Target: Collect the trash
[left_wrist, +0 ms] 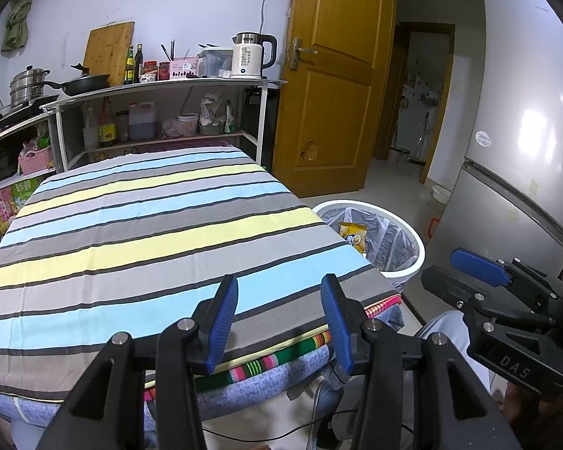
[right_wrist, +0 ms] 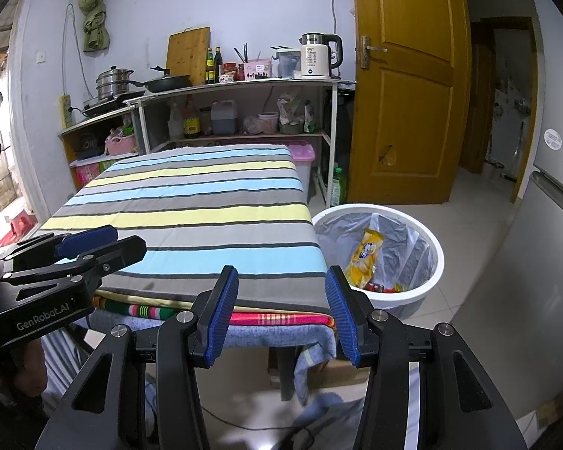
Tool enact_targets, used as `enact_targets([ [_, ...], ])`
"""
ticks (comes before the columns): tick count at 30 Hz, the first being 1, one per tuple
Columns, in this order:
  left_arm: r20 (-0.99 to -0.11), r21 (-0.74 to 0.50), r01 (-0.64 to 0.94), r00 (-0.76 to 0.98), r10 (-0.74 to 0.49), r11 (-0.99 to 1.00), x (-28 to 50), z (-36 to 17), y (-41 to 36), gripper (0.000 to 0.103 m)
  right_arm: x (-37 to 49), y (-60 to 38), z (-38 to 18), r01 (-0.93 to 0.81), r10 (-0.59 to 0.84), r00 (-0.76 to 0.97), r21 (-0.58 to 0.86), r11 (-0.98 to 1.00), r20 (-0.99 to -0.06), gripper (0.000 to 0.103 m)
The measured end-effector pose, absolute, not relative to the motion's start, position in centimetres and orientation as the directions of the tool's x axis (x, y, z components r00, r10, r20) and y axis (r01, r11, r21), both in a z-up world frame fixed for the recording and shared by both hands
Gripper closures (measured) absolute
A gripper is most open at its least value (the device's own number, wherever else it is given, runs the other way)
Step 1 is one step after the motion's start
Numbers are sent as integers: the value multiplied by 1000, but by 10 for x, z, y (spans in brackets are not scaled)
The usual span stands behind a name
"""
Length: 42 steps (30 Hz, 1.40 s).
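A white trash bin [right_wrist: 379, 258] lined with a clear bag stands on the floor tiles at the tabletop's [right_wrist: 191, 225] right corner, in the centre right of both views. Inside it lies a yellow snack wrapper [right_wrist: 366, 258], with red scraps beneath it at the bin's lower edge.

The tabletop is covered by a striped cloth in blue, yellow and grey, over further layered cloths showing at the near edge. Its surface carries no objects.

Beyond it, in the upper left of the frame, a shelving unit [left_wrist: 161, 112] holds a white kettle [left_wrist: 249, 56], a cutting board [left_wrist: 109, 50], bottles, a frying pan and a steel steamer pot. A wooden door [left_wrist: 330, 82] stands to the upper right, and a silver refrigerator [left_wrist: 521, 112] fills the right edge.

The left tool [left_wrist: 279, 322] hangs over the tabletop's near edge, jaws apart, nothing between them. The right tool [right_wrist: 281, 315] likewise stands parted and empty, just short of the near corner beside the bin.
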<state>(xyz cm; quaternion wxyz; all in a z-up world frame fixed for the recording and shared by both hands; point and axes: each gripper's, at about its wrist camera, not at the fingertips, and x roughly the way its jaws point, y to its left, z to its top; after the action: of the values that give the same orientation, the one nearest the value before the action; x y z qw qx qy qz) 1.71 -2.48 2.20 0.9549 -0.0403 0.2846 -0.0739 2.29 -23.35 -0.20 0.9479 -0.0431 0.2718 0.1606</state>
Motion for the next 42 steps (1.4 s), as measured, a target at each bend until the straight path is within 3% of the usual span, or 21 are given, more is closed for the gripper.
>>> enact_targets([
  [42, -541, -101, 126, 825, -161, 987, 17, 20, -28, 55, 23, -234, -3, -327, 279, 799, 4, 945, -532, 54],
])
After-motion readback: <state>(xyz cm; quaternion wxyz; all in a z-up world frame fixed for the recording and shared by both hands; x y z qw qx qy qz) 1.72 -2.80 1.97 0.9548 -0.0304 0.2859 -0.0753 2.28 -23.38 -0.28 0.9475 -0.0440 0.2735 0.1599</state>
